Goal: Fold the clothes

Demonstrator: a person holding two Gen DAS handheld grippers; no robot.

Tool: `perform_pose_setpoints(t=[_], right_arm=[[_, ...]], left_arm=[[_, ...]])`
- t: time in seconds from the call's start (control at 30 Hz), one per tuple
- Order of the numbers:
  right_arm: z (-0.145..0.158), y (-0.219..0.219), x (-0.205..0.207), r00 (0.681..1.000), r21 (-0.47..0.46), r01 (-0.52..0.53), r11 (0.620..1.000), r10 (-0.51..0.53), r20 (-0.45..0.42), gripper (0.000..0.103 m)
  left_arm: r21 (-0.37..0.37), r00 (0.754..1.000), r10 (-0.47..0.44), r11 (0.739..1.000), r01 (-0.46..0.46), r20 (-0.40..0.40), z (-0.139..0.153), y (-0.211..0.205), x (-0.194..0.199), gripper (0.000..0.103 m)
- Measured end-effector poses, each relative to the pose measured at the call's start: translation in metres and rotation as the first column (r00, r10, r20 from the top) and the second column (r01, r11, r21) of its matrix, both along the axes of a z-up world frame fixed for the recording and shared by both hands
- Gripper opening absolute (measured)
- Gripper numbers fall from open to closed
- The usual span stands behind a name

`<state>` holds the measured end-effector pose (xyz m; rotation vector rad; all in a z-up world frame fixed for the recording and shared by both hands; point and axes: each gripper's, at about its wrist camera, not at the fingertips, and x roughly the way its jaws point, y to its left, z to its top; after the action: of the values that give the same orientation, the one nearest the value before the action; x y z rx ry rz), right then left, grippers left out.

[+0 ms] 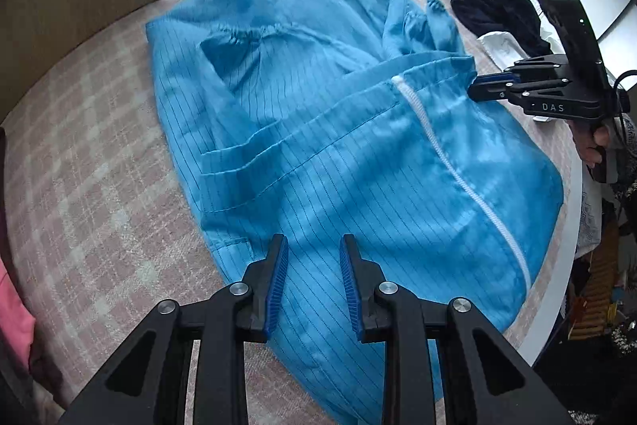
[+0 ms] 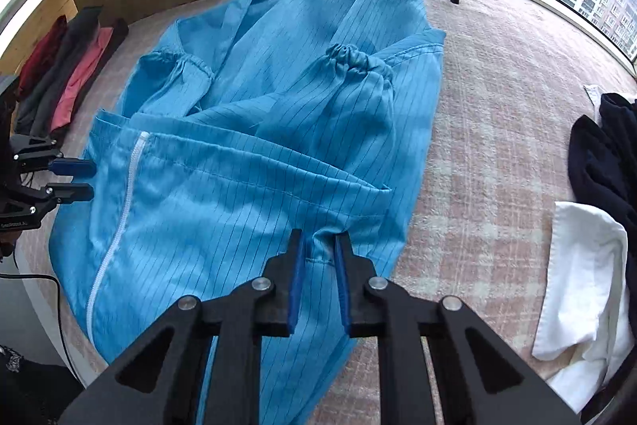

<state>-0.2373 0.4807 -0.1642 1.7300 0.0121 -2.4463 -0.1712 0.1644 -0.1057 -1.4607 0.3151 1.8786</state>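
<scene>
Blue striped garment (image 1: 302, 114) is lying partly folded on the bench (image 1: 99, 186). Left gripper (image 1: 313, 281) is hovering, jaws wide. Right gripper (image 2: 320, 273) is straddling a fabric fold, jaws narrow.

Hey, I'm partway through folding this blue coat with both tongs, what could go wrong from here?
1. The right tongs have blue coat fabric bunched between open fingers; if they close on one layer only, the fold may drag unevenly.
2. The left tongs hover open over the coat, gripping nothing, so that side may sag.
3. The white zipper edge curves, so the fold could skew.
</scene>
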Motion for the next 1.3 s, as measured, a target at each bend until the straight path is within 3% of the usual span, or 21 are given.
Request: perform_pose_setpoints(t=[0.13,0.3,0.4,0.47,0.5,0.57,0.67,0.87,1.07,1.2,1.3], right_arm=[[0.025,0.011,0.010,1.000,0.024,0.006,1.000,-0.005,-0.008,0.016],[0.109,0.057,0.019,0.986,-0.043,0.093,0.995,-0.098,-0.135,0.017],[0.143,0.069,0.014,0.974,-0.007,0.106,0.994,-0.105,-0.201,0.017],[0.152,0.073,0.001,0.970,0.004,0.092,0.996,-0.089,-0.225,0.022],[0.152,0.072,-0.007,0.969,0.003,0.077,0.997,-0.074,-0.235,0.031],[0.145,0.069,-0.029,0.968,0.026,0.047,0.999,-0.039,-0.249,0.038],[0.118,0.065,-0.071,0.974,0.067,0.019,0.998,-0.003,-0.227,0.038],[0.055,0.070,-0.155,0.987,0.040,-0.041,0.998,0.047,-0.153,0.037],[0.014,0.088,-0.217,0.989,-0.050,-0.092,0.995,0.086,-0.117,0.037],[0.003,0.092,-0.243,0.986,-0.182,-0.142,0.973,0.124,-0.107,0.038],[0.001,0.084,-0.253,0.978,-0.223,-0.194,0.955,0.170,-0.121,0.038]], left_arm=[[0.048,0.999,0.023,0.999,-0.022,-0.032,0.039,-0.021,-0.005,0.025],[0.083,0.985,0.060,0.995,-0.047,-0.159,0.102,-0.048,-0.029,0.033],[0.063,0.972,0.082,0.996,-0.069,-0.219,0.120,-0.045,-0.056,0.034],[0.052,0.967,0.066,0.997,-0.055,-0.248,0.124,-0.032,-0.074,0.035],[0.042,0.963,0.046,0.998,-0.036,-0.266,0.125,-0.022,-0.082,0.038],[0.022,0.957,0.017,1.000,-0.011,-0.290,0.121,-0.002,-0.101,0.043],[0.003,0.957,-0.017,1.000,0.018,-0.289,0.108,0.030,-0.133,0.043],[-0.092,0.957,-0.092,0.993,0.069,-0.273,0.056,0.075,-0.195,0.043],[-0.143,0.964,-0.126,0.985,0.094,-0.234,0.014,0.097,-0.240,0.043],[-0.141,0.966,-0.163,0.981,0.137,-0.201,0.000,0.113,-0.251,0.043],[-0.142,0.963,-0.194,0.975,0.169,-0.189,-0.006,0.124,-0.253,0.044]])
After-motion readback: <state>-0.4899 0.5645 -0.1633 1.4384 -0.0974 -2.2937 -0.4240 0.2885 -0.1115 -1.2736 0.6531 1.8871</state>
